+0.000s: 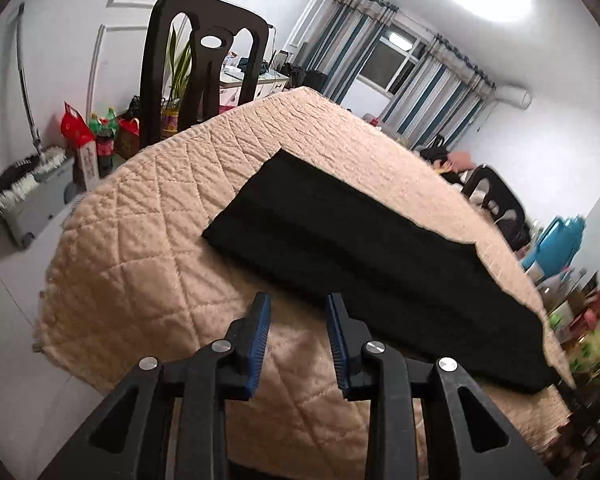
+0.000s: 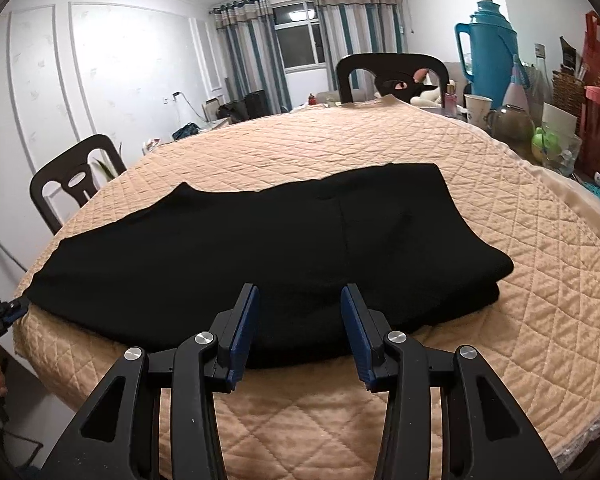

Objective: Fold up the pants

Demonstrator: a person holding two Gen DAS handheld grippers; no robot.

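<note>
Left gripper [image 1: 298,304], right gripper [image 2: 299,296]: black angular plastic linkages, silver round screw heads, blue ribbed pads [image 2: 242,332].

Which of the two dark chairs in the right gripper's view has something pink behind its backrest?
The chair at the table's far side, in front of the window; the other chair, at the left, shows only green leaves beside it.

Left wrist view: far end of folded black fabric pants [image 1: 380,264] is hidden past the edge of the beige quilted table cover [image 1: 148,216]; cluttered bottles etc. at right are blurred. Right wrist view: left gripper [image 2: 18,307] is cut off at the frame edge, jaws not discernible.
</note>
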